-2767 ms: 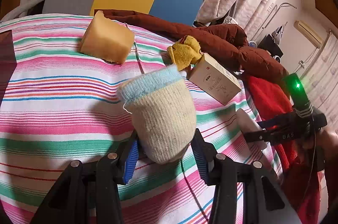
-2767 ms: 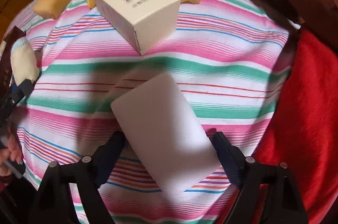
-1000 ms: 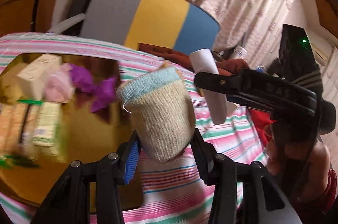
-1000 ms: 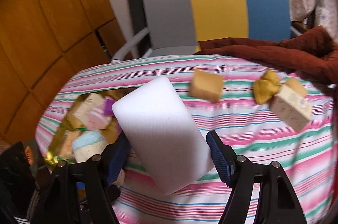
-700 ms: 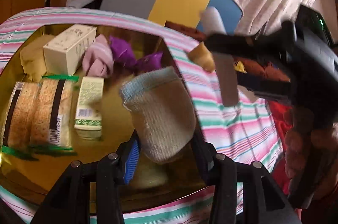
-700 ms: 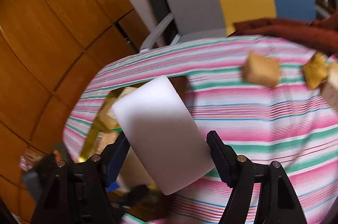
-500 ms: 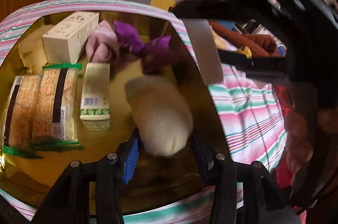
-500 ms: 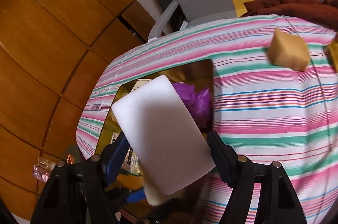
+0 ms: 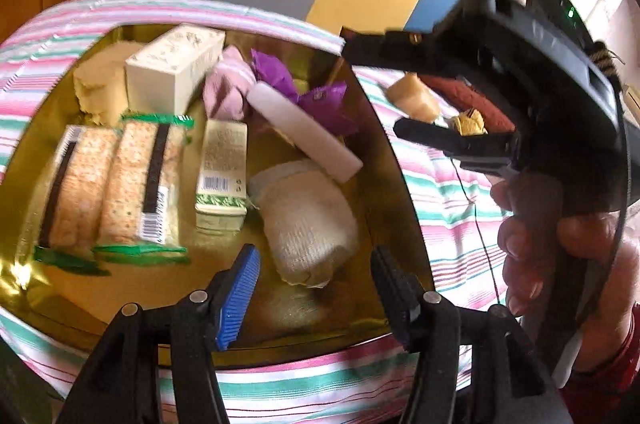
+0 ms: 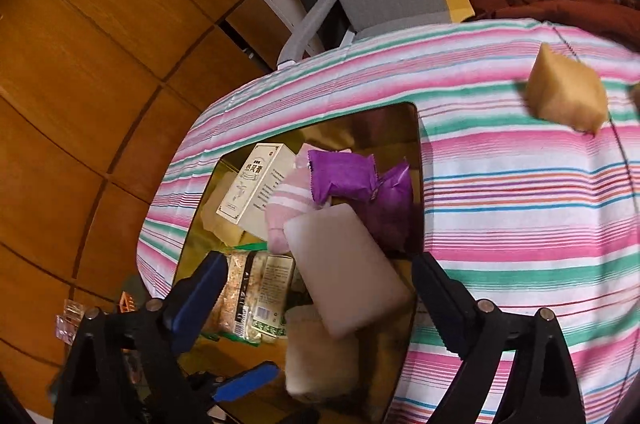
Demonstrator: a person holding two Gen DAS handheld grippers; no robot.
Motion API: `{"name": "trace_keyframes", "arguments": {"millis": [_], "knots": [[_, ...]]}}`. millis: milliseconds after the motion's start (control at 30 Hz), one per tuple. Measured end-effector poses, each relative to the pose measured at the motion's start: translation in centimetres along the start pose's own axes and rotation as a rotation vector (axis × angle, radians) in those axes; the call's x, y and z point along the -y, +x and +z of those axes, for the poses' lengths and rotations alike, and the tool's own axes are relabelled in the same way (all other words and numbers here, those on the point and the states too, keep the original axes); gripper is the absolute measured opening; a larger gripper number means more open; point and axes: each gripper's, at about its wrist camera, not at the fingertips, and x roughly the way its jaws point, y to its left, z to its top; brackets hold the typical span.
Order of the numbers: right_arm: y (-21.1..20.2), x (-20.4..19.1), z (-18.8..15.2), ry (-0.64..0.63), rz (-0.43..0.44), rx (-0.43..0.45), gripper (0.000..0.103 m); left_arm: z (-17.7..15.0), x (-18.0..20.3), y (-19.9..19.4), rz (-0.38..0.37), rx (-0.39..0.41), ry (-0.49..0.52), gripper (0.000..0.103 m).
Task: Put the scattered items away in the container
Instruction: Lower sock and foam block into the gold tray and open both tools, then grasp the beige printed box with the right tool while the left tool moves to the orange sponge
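Both grippers hang over the gold container [image 9: 384, 159], and both have just let go of what they carried a second ago. The left gripper [image 9: 312, 288] has its jaws opening with nothing pressed between the pads; the cream knitted sock [image 9: 308, 224], which it clamped upright half a second earlier, now lies on its side on the container's floor just ahead of the blue pads [image 9: 240, 288]. The right gripper [image 10: 316, 296] is also opening, its jaws standing wide; the white sponge block [image 10: 344, 272], earlier squeezed between its pads, sits clear of them inside the container, tilted, its upper end leaning on the purple packets [image 10: 352, 179] and its lower end over the sock. Elsewhere in the container lie the pink sock [image 9: 228, 87], a cream box [image 9: 176, 63] against the far wall, a small green-printed box [image 9: 222, 171] beside the knitted sock, and two wrapped cracker packs [image 9: 116, 183] toward the left wall. Outside the container, on the striped cloth [image 10: 520, 191] to its right, a tan sponge [image 10: 568, 95] waits uncollected. A person's hand [image 9: 568, 264] grips the right tool's handle.
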Motion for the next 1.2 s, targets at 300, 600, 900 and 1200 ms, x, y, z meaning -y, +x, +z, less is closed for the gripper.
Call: {"name": "trace_keyframes", "arguments": {"millis": [300,600,900,1200], "knots": [[-3.3,1.3,-0.1,0.014,0.037,0.053,0.094,0.7,0.4,-2.4,-0.015,0.138,-0.052,0.058],[-7.4,6.7,0.2,0.031,-0.047,0.100,0.094,1.4,4.3,-0.4,-0.054,0.095,-0.001,0.059],[-11.8,13.0,1.1,0.059,-0.164,0.139,0.094,1.6,10.6,2.4,-0.128,0.019,0.108,0.059],[-15.3,20.7,1.7,0.103,-0.287,0.151,0.095,1.3,14.0,5.3,-0.175,-0.059,0.140,0.062]]}}
